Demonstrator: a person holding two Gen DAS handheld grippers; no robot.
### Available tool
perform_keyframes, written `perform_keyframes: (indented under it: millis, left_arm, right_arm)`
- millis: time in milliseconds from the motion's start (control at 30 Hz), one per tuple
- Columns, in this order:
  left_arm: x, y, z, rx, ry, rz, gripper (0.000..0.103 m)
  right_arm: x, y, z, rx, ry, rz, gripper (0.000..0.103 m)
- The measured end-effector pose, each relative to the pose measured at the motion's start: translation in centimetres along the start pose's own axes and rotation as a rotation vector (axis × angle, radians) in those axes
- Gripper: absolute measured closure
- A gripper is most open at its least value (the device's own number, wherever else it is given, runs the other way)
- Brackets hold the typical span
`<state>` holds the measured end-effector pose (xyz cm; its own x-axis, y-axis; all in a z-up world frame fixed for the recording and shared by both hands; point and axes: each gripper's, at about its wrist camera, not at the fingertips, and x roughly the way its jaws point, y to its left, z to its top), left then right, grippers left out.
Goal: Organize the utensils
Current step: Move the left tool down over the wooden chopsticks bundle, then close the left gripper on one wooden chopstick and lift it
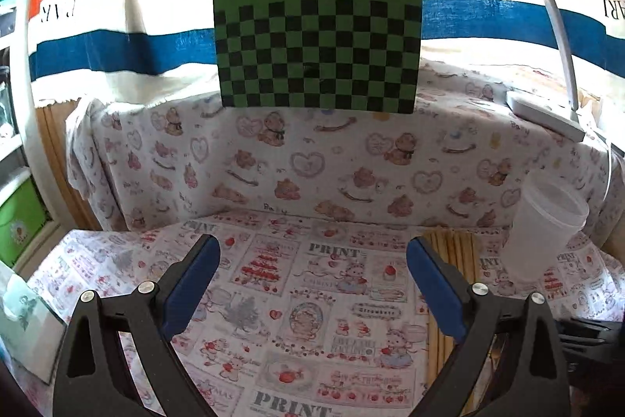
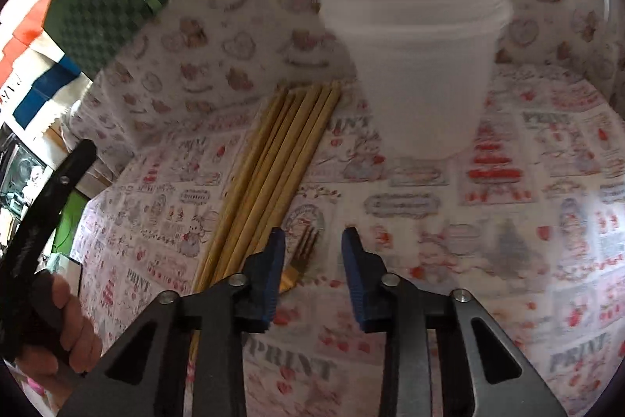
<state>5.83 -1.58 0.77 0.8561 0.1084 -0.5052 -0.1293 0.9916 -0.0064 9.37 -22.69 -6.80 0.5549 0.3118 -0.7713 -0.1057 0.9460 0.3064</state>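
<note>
Several wooden chopsticks (image 2: 273,159) lie side by side on the printed cloth, and show in the left wrist view (image 1: 453,253) too. A gold fork (image 2: 302,255) lies beside them, partly hidden by my right gripper's left finger. A white plastic cup (image 2: 422,65) stands upright beyond them, also in the left wrist view (image 1: 543,229). My right gripper (image 2: 312,241) is open and empty, just above the fork's tines. My left gripper (image 1: 312,249) is wide open and empty over the cloth, left of the chopsticks.
A green checkered board (image 1: 318,34) leans against the striped cloth at the back. A white lamp base (image 1: 547,116) sits on the raised ledge at right. A tissue box (image 1: 23,323) is at the left edge. The person's hand holds the left gripper (image 2: 58,319).
</note>
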Motion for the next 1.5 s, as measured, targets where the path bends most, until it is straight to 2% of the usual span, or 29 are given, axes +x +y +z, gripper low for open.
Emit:
perform_keyframes:
  millis: [67, 133, 167, 333, 533, 600, 633, 700, 800, 867, 967, 1067, 1100, 1233, 1367, 1500]
  left_arm:
    - [0.4, 0.0, -0.1, -0.007, 0.017, -0.013, 0.007]
    - [0.6, -0.1, -0.2, -0.01, 0.027, -0.017, 0.007]
    - [0.7, -0.1, -0.3, -0.007, 0.026, -0.016, 0.007]
    - [0.5, -0.3, -0.3, -0.005, 0.022, -0.01, 0.007]
    - [0.2, -0.8, -0.2, 0.009, 0.042, -0.035, 0.008]
    - [0.2, -1.3, -0.2, 0.044, 0.063, -0.043, 0.009]
    - [0.3, -1.6, -0.1, 0.06, 0.075, -0.06, 0.011]
    - [1.1, -2.6, 0.5, 0.09, 0.142, -0.117, 0.026]
    - [2.4, -4.3, 1.7, 0.109, 0.226, -0.183, 0.042]
    - [3.3, -6.0, 2.7, 0.135, 0.248, -0.221, 0.044]
    - [5.0, -8.5, 3.4, 0.183, 0.276, -0.232, 0.054]
    - [7.5, -10.6, 3.2, 0.179, 0.357, -0.254, 0.065]
    - [8.3, -11.1, 3.2, 0.18, 0.379, -0.264, 0.065]
    - [11.7, -12.5, 2.4, 0.177, 0.478, -0.184, 0.077]
    - [13.1, -13.5, 1.8, 0.175, 0.523, -0.201, 0.08]
    - [13.6, -14.4, 1.6, 0.195, 0.527, -0.176, 0.097]
  right_arm:
    - [0.2, 0.6, 0.0, -0.04, -0.023, -0.045, 0.072]
    - [0.6, 0.7, 0.1, -0.046, -0.02, -0.048, 0.082]
    - [0.7, 0.7, 0.2, -0.046, -0.026, -0.051, 0.09]
    - [0.7, 0.4, -0.2, -0.022, -0.003, 0.038, 0.099]
    - [-3.2, 0.2, -0.1, -0.054, -0.14, 0.067, 0.1]
    - [-5.1, 0.4, 0.0, -0.077, -0.215, 0.014, 0.101]
    - [-5.9, 0.4, 0.0, -0.083, -0.249, -0.004, 0.101]
    - [-7.9, 0.4, 0.1, -0.094, -0.342, -0.044, 0.101]
    - [-10.2, 0.0, 0.5, -0.094, -0.442, -0.076, 0.101]
    - [-11.9, -0.4, 0.6, -0.105, -0.509, -0.095, 0.101]
    - [-13.7, -0.8, 0.6, -0.113, -0.581, -0.132, 0.101]
    - [-14.6, -1.5, 0.8, -0.079, -0.588, -0.125, 0.101]
    - [-14.9, -1.7, 0.8, -0.076, -0.596, -0.122, 0.101]
    - [-15.2, -1.9, 0.9, -0.093, -0.631, -0.188, 0.101]
    - [-14.9, -2.9, 1.4, -0.066, -0.62, -0.218, 0.101]
    - [-14.6, -3.3, 1.6, -0.058, -0.613, -0.23, 0.101]
